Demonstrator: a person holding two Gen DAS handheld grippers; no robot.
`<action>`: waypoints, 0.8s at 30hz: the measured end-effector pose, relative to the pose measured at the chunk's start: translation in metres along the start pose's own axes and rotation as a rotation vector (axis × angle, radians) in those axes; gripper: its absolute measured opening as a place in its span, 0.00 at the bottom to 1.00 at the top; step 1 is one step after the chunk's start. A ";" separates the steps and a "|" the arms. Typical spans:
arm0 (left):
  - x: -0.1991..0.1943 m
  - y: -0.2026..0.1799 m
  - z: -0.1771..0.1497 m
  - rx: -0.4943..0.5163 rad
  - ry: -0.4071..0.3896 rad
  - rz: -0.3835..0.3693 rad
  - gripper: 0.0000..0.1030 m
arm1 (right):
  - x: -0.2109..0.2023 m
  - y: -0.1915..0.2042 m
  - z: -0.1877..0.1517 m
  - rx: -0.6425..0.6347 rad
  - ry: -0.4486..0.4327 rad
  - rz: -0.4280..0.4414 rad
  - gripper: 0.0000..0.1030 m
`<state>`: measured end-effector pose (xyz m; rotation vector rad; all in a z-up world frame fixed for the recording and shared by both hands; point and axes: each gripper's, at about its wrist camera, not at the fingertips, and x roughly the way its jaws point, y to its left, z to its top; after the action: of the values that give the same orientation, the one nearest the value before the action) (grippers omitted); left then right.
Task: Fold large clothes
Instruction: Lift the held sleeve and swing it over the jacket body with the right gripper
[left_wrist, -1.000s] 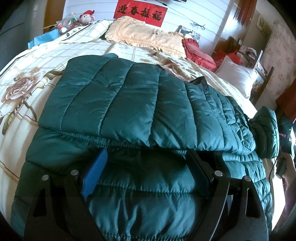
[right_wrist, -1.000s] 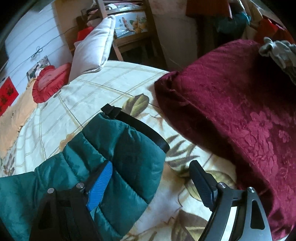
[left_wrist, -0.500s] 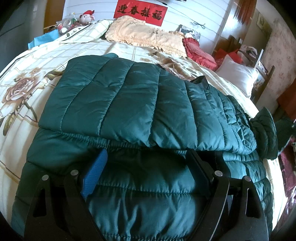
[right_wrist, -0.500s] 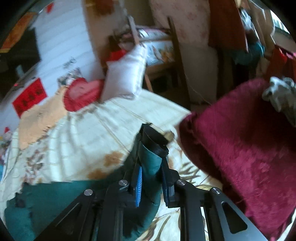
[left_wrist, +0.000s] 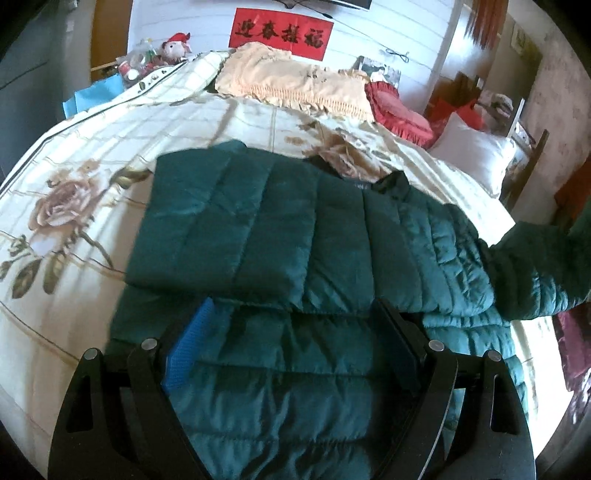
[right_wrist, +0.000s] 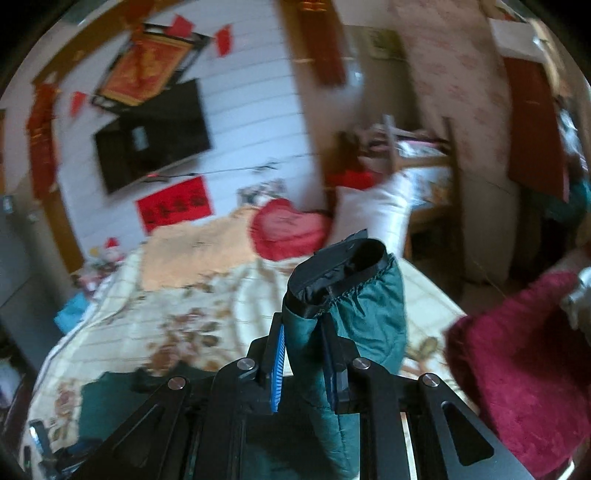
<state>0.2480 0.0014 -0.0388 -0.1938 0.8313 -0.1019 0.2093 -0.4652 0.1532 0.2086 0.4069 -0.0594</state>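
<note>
A dark green quilted puffer jacket (left_wrist: 295, 240) lies spread on the floral bed (left_wrist: 74, 177), with one side folded over its middle. My left gripper (left_wrist: 291, 332) is open, its fingers resting wide apart on the jacket's near hem. My right gripper (right_wrist: 303, 354) is shut on the jacket's sleeve (right_wrist: 354, 306) just below its black cuff (right_wrist: 340, 269) and holds it lifted above the bed. The raised sleeve also shows at the right edge of the left wrist view (left_wrist: 535, 266).
A peach fringed pillow (left_wrist: 295, 85), a red heart cushion (left_wrist: 399, 110) and a white pillow (left_wrist: 476, 155) lie at the head of the bed. A dark red blanket (right_wrist: 517, 362) lies to the right. A wall TV (right_wrist: 151, 136) hangs above.
My right gripper closed on the sleeve near the cuff and lifted it up off the bed. My left gripper rose and pulled back a little, still open over the hem.
</note>
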 end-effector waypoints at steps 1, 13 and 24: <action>-0.005 0.002 0.003 -0.003 -0.006 0.002 0.84 | -0.001 0.011 0.001 -0.009 -0.003 0.025 0.16; -0.026 0.030 0.008 -0.054 -0.031 0.009 0.84 | 0.020 0.116 -0.007 -0.066 0.070 0.278 0.16; -0.024 0.039 0.005 -0.070 -0.024 0.013 0.84 | 0.078 0.204 -0.066 -0.124 0.298 0.459 0.16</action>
<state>0.2361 0.0444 -0.0265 -0.2555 0.8130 -0.0581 0.2756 -0.2537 0.1018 0.1841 0.6480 0.4521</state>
